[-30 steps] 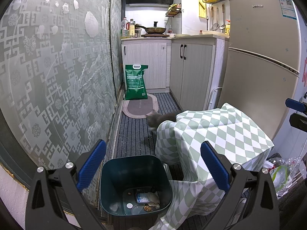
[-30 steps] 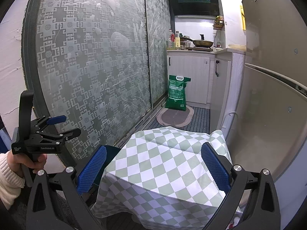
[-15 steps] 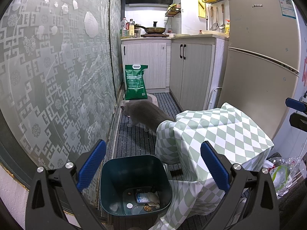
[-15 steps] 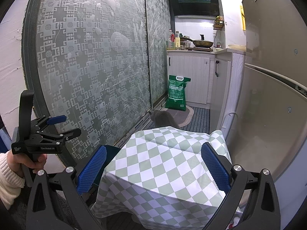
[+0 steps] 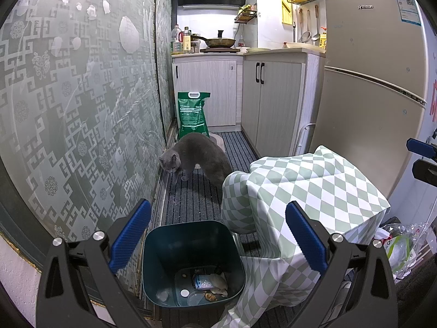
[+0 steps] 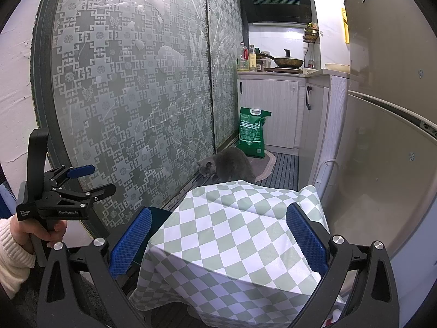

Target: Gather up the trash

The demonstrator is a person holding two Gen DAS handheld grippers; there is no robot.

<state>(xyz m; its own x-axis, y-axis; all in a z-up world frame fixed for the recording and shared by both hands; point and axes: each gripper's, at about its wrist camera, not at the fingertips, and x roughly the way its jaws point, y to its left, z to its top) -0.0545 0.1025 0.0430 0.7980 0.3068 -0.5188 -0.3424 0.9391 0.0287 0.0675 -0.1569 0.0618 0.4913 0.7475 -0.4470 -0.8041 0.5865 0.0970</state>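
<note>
A dark green trash bin [image 5: 164, 268] stands on the floor below my left gripper [image 5: 217, 235], which is open and holds nothing. Scraps of trash [image 5: 209, 284] lie at the bin's bottom. My right gripper [image 6: 217, 237] is open and holds nothing, hovering over the small table with a green checked cloth [image 6: 232, 235]. In the right wrist view the left gripper [image 6: 82, 183] shows at the left, held by a hand in a cream sleeve [image 6: 12, 246]. Only a sliver of the bin [image 6: 161, 213] shows behind the cloth there.
A grey cat [image 5: 196, 154] stands on the striped floor mat [image 5: 191, 199] beside the frosted sliding door [image 5: 82, 109]. A green sack [image 5: 191, 114] leans on the white cabinets [image 5: 267, 104]. A fridge [image 5: 368, 82] rises at the right, with plastic bags [image 5: 401, 243] beside the checked table [image 5: 314, 191].
The cat has walked out from behind the table toward the sliding door and lowered its head. Neither gripper has moved.
</note>
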